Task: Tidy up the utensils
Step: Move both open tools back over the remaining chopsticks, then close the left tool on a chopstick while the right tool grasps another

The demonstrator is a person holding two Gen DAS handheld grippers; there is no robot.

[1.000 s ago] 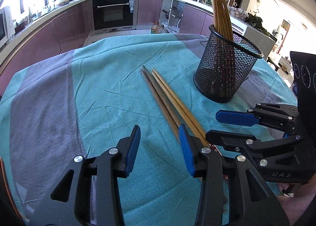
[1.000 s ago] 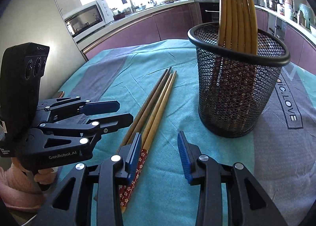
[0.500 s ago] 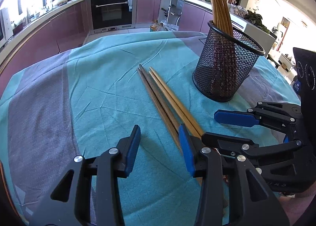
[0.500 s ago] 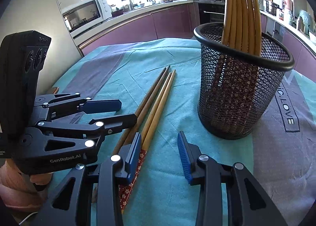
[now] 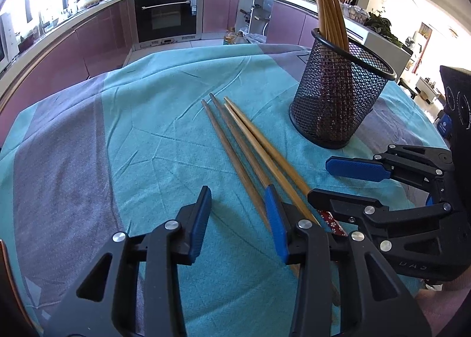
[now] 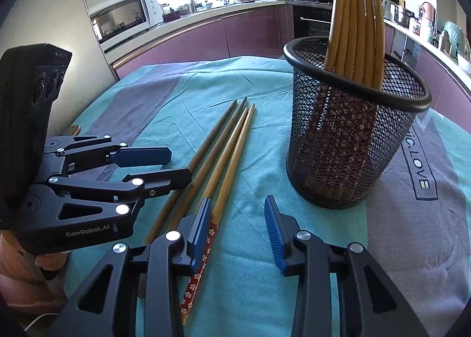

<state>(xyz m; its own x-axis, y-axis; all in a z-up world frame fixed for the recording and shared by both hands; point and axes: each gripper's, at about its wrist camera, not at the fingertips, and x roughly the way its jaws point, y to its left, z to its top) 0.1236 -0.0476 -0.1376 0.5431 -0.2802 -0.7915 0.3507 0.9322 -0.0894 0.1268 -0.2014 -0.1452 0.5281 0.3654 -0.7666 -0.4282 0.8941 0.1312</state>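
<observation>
Several wooden chopsticks [image 5: 244, 148] [image 6: 223, 154] lie side by side on the teal cloth, two of them with red flowered ends. A black mesh basket [image 5: 335, 101] [image 6: 347, 142] stands beyond them and holds several upright chopsticks [image 5: 326, 7] [image 6: 356, 19]. My left gripper [image 5: 238, 219] [image 6: 173, 166] hovers just left of the loose chopsticks. Its jaws are closing with only cloth between them. My right gripper [image 6: 238, 225] [image 5: 322, 181] hovers open just right of them, with nothing between its pads. The chopsticks' near ends pass under both grippers' inner fingers.
The cloth [image 5: 147, 136] covers a round table and has grey bands at the left and right. A kitchen counter with an oven [image 5: 166, 13] and a microwave [image 6: 123, 19] runs behind the table. A person's hand [image 6: 17, 272] holds the left gripper's handle.
The left jaws have narrowed a little. Both views have shifted slightly, and the right one has tilted a bit. The chopsticks and the basket have not moved.
</observation>
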